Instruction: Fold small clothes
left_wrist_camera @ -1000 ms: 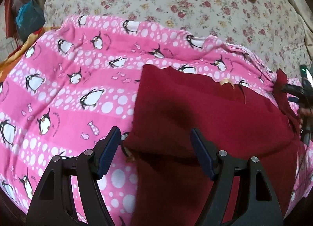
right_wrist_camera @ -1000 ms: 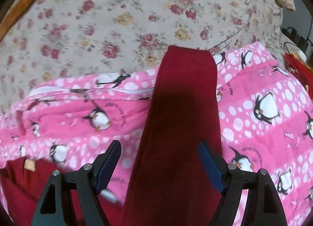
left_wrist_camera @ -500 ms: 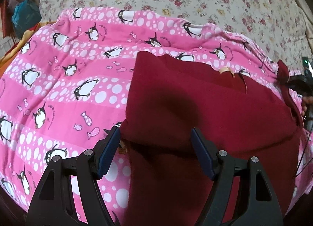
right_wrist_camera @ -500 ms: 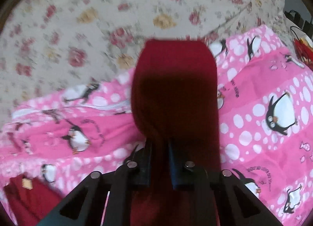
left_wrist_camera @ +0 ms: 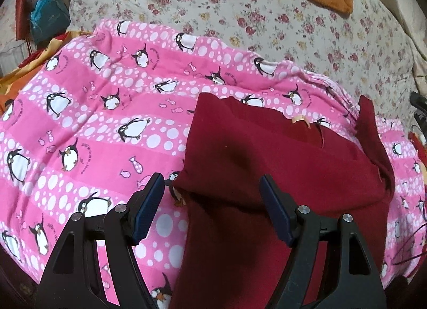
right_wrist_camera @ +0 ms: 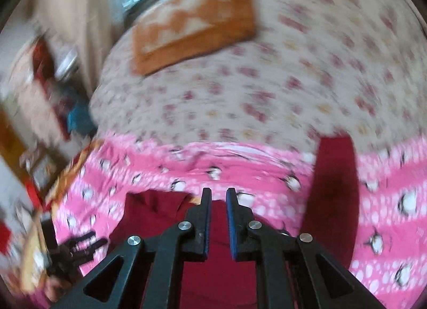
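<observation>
Left wrist view: maroon top flat on penguin blanket

A pink penguin blanket (left_wrist_camera: 93,122) covers the left side. The left gripper (left_wrist_camera: 210,179) hovers with its fingers spread wide over the left edge of the maroon garment (left_wrist_camera: 267,154), which lies flat on the blanket, one sleeve (left_wrist_camera: 373,143) stretched along its right side. In the blurred right wrist view, the right gripper (right_wrist_camera: 218,191) has its fingers pressed nearly together, with no cloth visible between the tips.

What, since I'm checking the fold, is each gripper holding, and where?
Left gripper: nothing, open over the red garment. Right gripper: shut; blur hides whether it pinches the sleeve.
</observation>
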Demonstrator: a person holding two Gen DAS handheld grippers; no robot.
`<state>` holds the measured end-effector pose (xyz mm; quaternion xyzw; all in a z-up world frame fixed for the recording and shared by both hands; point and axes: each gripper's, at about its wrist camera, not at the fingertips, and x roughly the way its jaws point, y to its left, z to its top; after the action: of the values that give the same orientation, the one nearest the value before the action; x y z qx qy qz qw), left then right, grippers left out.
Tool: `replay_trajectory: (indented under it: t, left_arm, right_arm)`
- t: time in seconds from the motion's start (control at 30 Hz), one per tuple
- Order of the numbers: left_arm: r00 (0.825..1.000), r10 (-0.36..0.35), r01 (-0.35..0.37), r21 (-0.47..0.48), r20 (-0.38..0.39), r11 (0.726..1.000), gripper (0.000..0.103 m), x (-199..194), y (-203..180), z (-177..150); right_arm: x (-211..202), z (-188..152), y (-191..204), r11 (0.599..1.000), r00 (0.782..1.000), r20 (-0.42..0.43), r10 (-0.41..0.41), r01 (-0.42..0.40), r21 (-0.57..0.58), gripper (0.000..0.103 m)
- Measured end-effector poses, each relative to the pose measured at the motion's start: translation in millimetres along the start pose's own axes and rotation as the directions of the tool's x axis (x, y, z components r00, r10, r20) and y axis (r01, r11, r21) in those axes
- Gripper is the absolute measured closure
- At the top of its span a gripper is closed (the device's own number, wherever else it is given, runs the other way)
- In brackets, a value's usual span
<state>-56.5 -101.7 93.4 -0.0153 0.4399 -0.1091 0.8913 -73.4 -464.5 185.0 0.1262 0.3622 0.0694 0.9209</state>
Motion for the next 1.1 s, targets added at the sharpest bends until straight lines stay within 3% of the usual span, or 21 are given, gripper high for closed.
replay_trajectory:
  t: [0.07,0.1,0.13,0.17,0.2,0.27,0.33,0.37,0.57,0.63,0.7,0.73,0.8,0.93,1.03,1.1]
  left_arm:
    - [1.000,0.003,-0.003,0.009,0.010,1.000,0.029,-5.6,0.1,-1.6]
    - [1.000,0.007,-0.008,0.014,0.014,1.000,0.029,-8.1,1.0,-3.2]
    - [1.000,0.010,-0.010,0.015,0.014,1.000,0.029,-8.8,2.0,-4.3]
    - [1.000,0.011,-0.011,0.014,0.012,1.000,0.029,-8.4,3.3,-5.1]
    - [1.000,0.013,-0.013,0.011,0.007,1.000,0.029,-6.5,5.2,-5.9]
    - [1.000,0.016,-0.016,-0.003,-0.011,1.000,0.029,0.6,8.9,-6.7]
    - [0.999,0.012,-0.013,-0.024,-0.031,1.000,0.029,9.7,11.4,-6.5]
    - [0.999,0.009,-0.010,-0.031,-0.037,0.999,0.029,13.5,11.6,-6.4]
    - [0.997,0.023,-0.025,-0.018,-0.070,1.000,0.029,32.7,3.8,-7.0]
    - [0.996,0.027,-0.028,-0.011,-0.079,1.000,0.029,37.5,1.8,-7.6]
    - [0.996,0.032,-0.033,-0.004,-0.084,0.999,0.029,40.3,1.3,-8.8]
    - [0.996,0.034,-0.035,-0.003,-0.086,0.999,0.029,40.8,2.0,-9.2]
    - [0.995,0.038,-0.039,-0.007,-0.088,0.999,0.029,41.0,4.1,-9.3]
    - [0.997,0.031,-0.034,-0.033,-0.070,0.999,0.029,33.8,9.5,-7.0]
    - [0.998,0.028,-0.030,-0.046,-0.048,0.998,0.029,24.8,12.7,-4.5]
    - [0.999,0.027,-0.028,-0.056,-0.030,0.998,0.029,17.7,14.4,-2.2]
  right_arm:
    - [7.1,-0.8,9.4,0.998,0.998,0.009,-0.056,0.056,-0.038,0.092]
    - [17.4,-2.1,6.2,0.995,0.995,-0.003,-0.095,0.095,-0.029,0.081]
    - [29.8,-2.1,-7.3,0.992,0.992,-0.020,-0.122,0.121,-0.016,0.063]
    - [45.2,-7.1,-19.9,0.983,0.982,-0.048,-0.184,0.185,0.010,0.022]
    - [58.5,-13.9,-32.0,0.964,0.963,-0.062,-0.263,0.264,0.020,0.009]
    - [86.4,-19.4,-57.7,0.928,0.923,-0.112,-0.369,0.372,0.008,0.013]
    - [115.2,-28.8,-88.5,0.899,0.885,-0.199,-0.422,0.436,0.033,0.027]
    - [121.5,-30.9,-100.2,0.893,0.878,-0.223,-0.424,0.446,0.057,0.031]
    - [172.1,-26.1,-151.1,0.846,0.830,-0.309,-0.465,0.520,0.122,0.031]
    - [189.5,-27.0,-165.8,0.829,0.801,-0.360,-0.479,0.547,0.114,0.031]
    - [196.0,-30.8,-176.9,0.814,0.780,-0.374,-0.501,0.572,0.101,0.054]
    - [192.7,-31.9,-181.6,0.818,0.792,-0.362,-0.493,0.563,0.119,0.057]
    - [177.3,-32.0,-190.1,0.830,0.830,-0.326,-0.453,0.526,0.186,0.093]
    - [125.2,-25.2,-198.8,0.881,0.942,-0.185,-0.280,0.328,0.341,0.093]
    - [83.4,-14.3,-179.3,0.922,0.984,-0.083,-0.157,0.177,0.345,0.093]
    - [58.0,-6.4,-153.5,0.948,0.997,-0.038,-0.068,0.076,0.310,0.093]
